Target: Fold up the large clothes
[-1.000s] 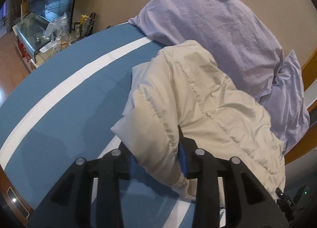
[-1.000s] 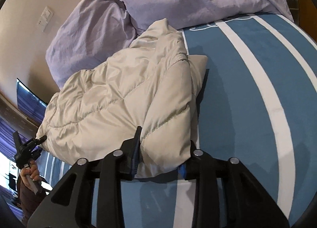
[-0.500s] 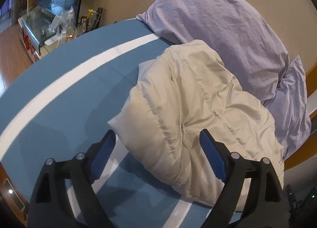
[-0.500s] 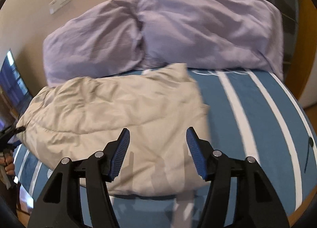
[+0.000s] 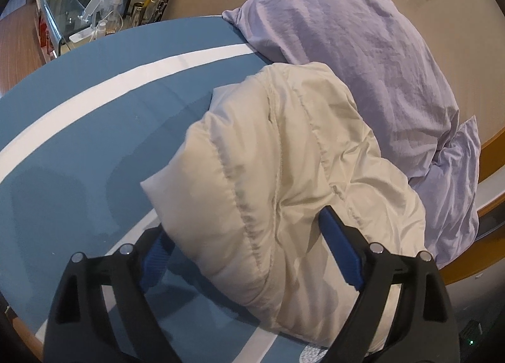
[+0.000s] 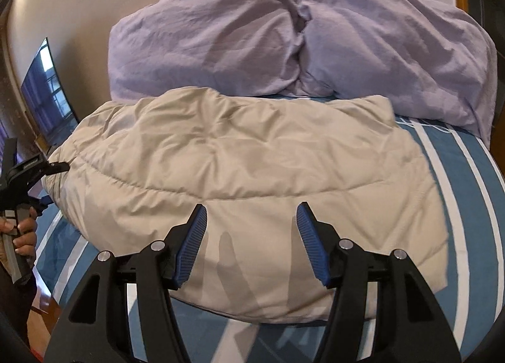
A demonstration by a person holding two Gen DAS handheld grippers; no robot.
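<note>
A cream quilted puffer jacket [image 5: 277,173] lies folded into a thick bundle on the blue striped bed [image 5: 79,129], just in front of the pillows. My left gripper [image 5: 243,227] is open wide, its blue pads standing on either side of the jacket's near end without pinching it. In the right wrist view the same jacket [image 6: 246,167] spreads across the middle of the bed [image 6: 467,189]. My right gripper [image 6: 252,206] hovers open over its front edge, with nothing between the pads. At the far left of that view a hand [image 6: 22,233] holds the left gripper [image 6: 50,183] against the jacket's left end.
Two lilac pillows [image 6: 205,47] [image 6: 394,47] lean on the wall behind the jacket, one pillow [image 5: 347,47] also in the left wrist view. A glass side table with bottles [image 5: 79,25] stands past the bed's far corner. A dark screen [image 6: 47,94] stands at the left.
Both grippers were shut on jacket folds and have let go and opened. The right gripper has drawn back and rolled, so the jacket now lies spread in front of it.
</note>
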